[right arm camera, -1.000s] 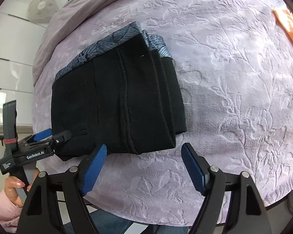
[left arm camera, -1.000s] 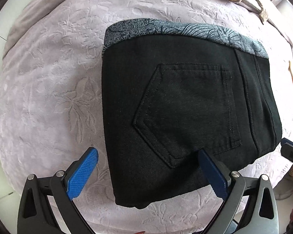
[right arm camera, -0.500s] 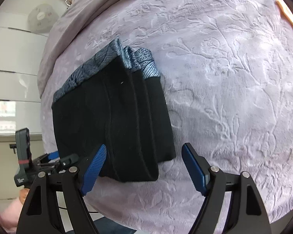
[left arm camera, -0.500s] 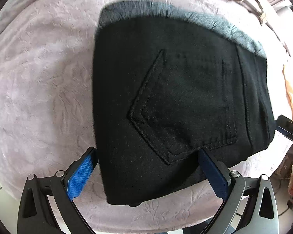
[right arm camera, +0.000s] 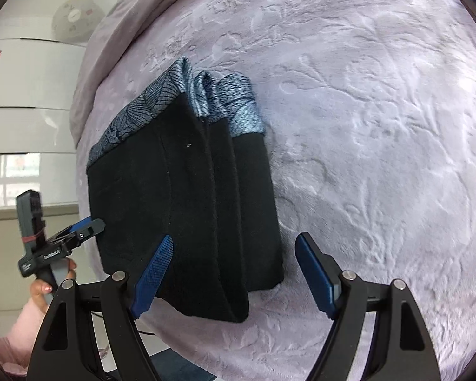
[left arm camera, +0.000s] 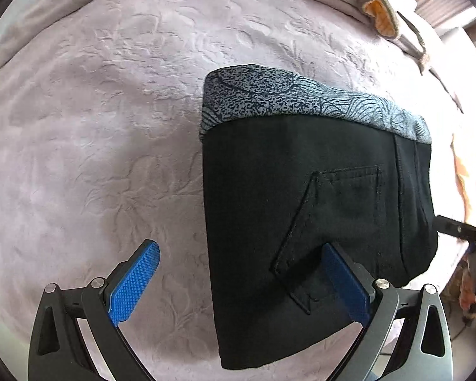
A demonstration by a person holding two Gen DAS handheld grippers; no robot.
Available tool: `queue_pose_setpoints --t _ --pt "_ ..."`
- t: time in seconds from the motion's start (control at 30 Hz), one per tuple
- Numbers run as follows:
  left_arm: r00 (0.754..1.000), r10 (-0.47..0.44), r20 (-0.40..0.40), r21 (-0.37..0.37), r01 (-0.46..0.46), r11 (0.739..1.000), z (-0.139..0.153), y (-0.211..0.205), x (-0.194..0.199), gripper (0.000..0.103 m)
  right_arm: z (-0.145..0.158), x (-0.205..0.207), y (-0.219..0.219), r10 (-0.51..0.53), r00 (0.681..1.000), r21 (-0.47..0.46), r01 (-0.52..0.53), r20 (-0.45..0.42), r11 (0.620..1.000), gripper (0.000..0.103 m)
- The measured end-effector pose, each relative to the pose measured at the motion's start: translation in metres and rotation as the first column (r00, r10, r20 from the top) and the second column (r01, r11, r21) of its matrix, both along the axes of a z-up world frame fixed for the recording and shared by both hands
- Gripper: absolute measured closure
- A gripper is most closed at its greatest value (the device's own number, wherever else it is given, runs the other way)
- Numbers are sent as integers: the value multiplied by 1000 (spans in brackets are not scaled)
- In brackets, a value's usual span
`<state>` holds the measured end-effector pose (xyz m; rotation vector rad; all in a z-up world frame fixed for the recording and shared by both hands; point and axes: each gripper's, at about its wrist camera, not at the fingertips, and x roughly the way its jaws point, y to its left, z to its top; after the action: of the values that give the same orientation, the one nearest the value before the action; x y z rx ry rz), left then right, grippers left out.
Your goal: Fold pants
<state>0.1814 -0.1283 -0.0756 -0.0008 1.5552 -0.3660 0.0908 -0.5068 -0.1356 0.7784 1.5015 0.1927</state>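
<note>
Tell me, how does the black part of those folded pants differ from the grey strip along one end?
The black part is plain and dark; the grey strip carries a speckled, leafy line print. The black part covers most of the bundle and bears a stitched pocket; the grey strip is a narrow band at the far edge. Both are stacked in folded layers on the blanket.

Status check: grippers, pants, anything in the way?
Left gripper open, right gripper open, both empty. Pants folded on bedspread. Nothing in the way.
</note>
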Motion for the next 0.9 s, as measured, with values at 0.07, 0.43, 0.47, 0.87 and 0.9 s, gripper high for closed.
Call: queue_pose_setpoints --t 0.07,0.43,0.47,0.87,0.9 --pt "1000 -25 -1 -42 25 999 -4 6 -4 1 -5 4 0 6 1000 38 -6 -1 999 21" --pt "998 -51 -40 -236 40 971 -23 14 -15 1 -43 19 -12 41 998 295 -51 41 954 20" --pt "998 -50 -39 -243 40 969 -24 14 -15 1 -46 21 -13 39 998 310 -50 40 949 20" --pt "997 -48 65 -247 63 967 25 -2 -39 40 -31 15 -24 -64 998 372 61 -5 926 57" --pt "996 -48 69 -248 64 967 31 -1 -41 40 -24 13 -24 -66 998 383 58 7 922 57"
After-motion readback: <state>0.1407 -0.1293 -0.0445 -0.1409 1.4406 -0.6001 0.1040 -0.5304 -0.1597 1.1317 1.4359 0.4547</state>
